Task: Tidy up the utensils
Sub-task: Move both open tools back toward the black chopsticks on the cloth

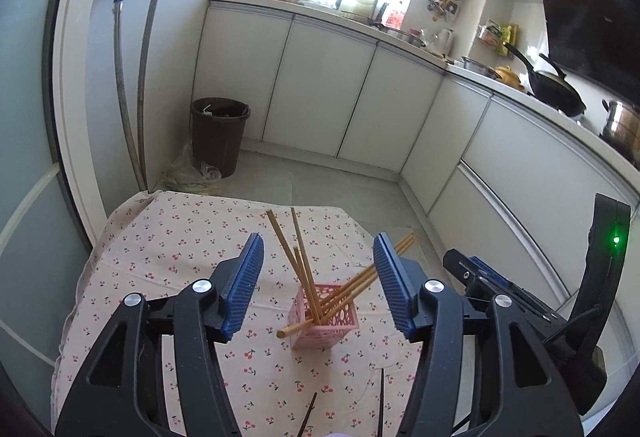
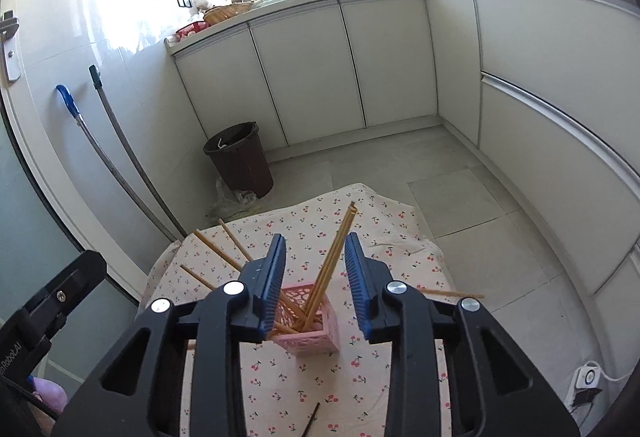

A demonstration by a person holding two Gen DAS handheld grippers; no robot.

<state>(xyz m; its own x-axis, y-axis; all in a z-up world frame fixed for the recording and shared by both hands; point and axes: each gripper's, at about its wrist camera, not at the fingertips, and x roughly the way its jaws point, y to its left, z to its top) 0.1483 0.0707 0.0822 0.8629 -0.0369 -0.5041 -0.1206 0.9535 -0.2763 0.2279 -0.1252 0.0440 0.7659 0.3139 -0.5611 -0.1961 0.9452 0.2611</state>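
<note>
A small pink lattice holder (image 1: 322,321) stands on the cherry-print tablecloth (image 1: 160,249) and holds several wooden chopsticks (image 1: 302,265) that lean out in different directions. My left gripper (image 1: 319,261) is open and empty, above and just in front of the holder. In the right wrist view the same holder (image 2: 312,329) with its chopsticks (image 2: 334,257) sits between and beyond my right gripper (image 2: 316,269), which is open and empty. Two dark chopsticks (image 1: 307,415) lie on the cloth near me; one shows in the right wrist view (image 2: 311,419).
The small table stands in a kitchen with white cabinets (image 1: 320,85) along the back and right. A brown bin (image 1: 218,135) and two mop handles (image 1: 132,85) are at the left wall. Pots and a wok (image 1: 556,85) sit on the counter.
</note>
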